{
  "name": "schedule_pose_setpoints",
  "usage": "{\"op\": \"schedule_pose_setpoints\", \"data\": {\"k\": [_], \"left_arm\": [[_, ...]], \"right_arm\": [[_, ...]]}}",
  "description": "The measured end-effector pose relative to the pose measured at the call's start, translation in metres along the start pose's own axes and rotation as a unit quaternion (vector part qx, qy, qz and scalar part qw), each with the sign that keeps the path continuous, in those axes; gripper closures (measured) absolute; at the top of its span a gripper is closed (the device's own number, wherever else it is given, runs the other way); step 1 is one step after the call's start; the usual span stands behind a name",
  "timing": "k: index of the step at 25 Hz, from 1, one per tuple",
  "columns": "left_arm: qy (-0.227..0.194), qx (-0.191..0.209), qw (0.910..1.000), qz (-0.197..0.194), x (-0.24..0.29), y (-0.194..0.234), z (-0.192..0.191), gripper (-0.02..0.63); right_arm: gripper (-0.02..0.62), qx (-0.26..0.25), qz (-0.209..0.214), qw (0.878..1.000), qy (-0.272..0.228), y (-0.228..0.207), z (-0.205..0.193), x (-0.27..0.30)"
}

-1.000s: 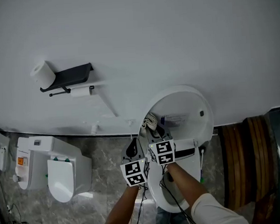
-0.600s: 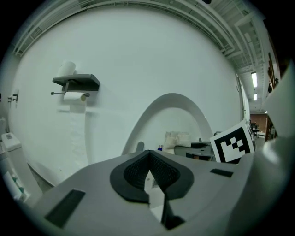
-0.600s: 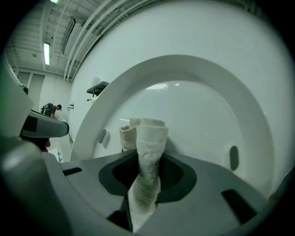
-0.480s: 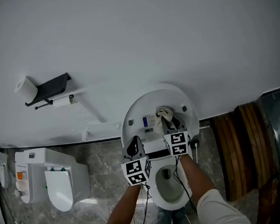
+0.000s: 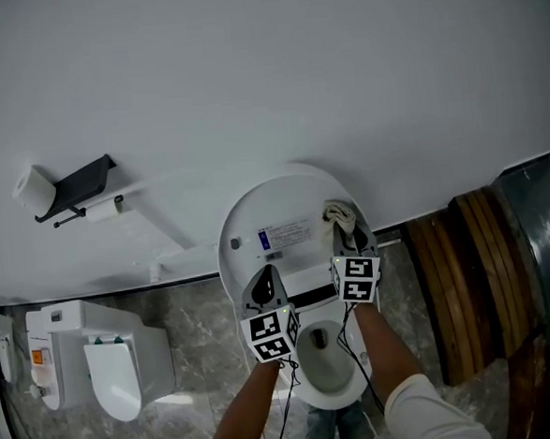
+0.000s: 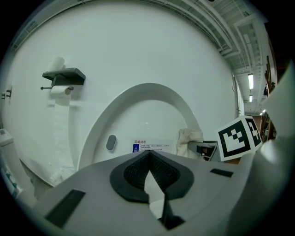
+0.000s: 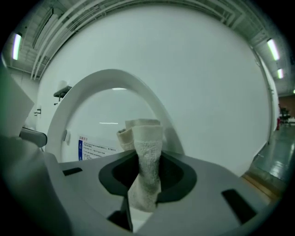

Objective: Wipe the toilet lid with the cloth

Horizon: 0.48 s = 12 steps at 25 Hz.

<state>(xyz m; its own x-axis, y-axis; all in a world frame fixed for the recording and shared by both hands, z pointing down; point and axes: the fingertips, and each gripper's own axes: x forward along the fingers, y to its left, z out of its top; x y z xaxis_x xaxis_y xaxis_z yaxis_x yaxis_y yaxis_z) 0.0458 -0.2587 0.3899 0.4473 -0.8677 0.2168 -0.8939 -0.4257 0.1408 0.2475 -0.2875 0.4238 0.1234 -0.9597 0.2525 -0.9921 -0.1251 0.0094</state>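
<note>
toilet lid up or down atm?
Up. The toilet lid stands raised against the wall, its inner face with the printed label toward the camera, and the open bowl shows below it.

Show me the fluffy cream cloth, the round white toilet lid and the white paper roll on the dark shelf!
Fluffy cream cloth (image 7: 146, 161): right gripper view, middle of the towelling strip.
Round white toilet lid (image 5: 274, 200): head view, bare inner face.
White paper roll (image 5: 30, 184): head view, its curved side.

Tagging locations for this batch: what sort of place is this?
Most likely a washroom: a toilet with its lid raised, a wall-mounted toilet paper holder, and another white sanitary fixture nearby.
</note>
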Motion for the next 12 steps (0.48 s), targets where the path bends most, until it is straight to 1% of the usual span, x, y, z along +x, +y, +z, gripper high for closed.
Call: {"op": "schedule_pose_setpoints", "data": {"k": [3,5,7,9,12], "left_arm": [[-0.005,0.000,1.0000,0.002,-0.003,0.007,0.004,0.595],[-0.009,-0.001,0.9999,0.009,-0.005,0.016,0.005,0.595],[-0.011,-0.004,0.9997,0.020,-0.010,0.028,0.003,0.595],[-0.009,-0.012,0.9993,0.035,-0.014,0.044,-0.003,0.595],[0.000,-0.022,0.9983,0.054,-0.021,0.068,-0.016,0.594]], "right_arm": [[0.495,0.022,-0.020,1.000,0.000,-0.009,-0.005,-0.003],[0.497,0.029,-0.015,0.999,0.001,-0.005,-0.006,-0.004],[0.497,0.023,0.022,0.999,-0.007,0.020,-0.005,-0.008],[0.497,0.007,0.079,0.997,-0.020,0.065,-0.006,-0.015],[0.497,-0.013,0.165,0.986,-0.028,0.138,-0.016,-0.028]]}}
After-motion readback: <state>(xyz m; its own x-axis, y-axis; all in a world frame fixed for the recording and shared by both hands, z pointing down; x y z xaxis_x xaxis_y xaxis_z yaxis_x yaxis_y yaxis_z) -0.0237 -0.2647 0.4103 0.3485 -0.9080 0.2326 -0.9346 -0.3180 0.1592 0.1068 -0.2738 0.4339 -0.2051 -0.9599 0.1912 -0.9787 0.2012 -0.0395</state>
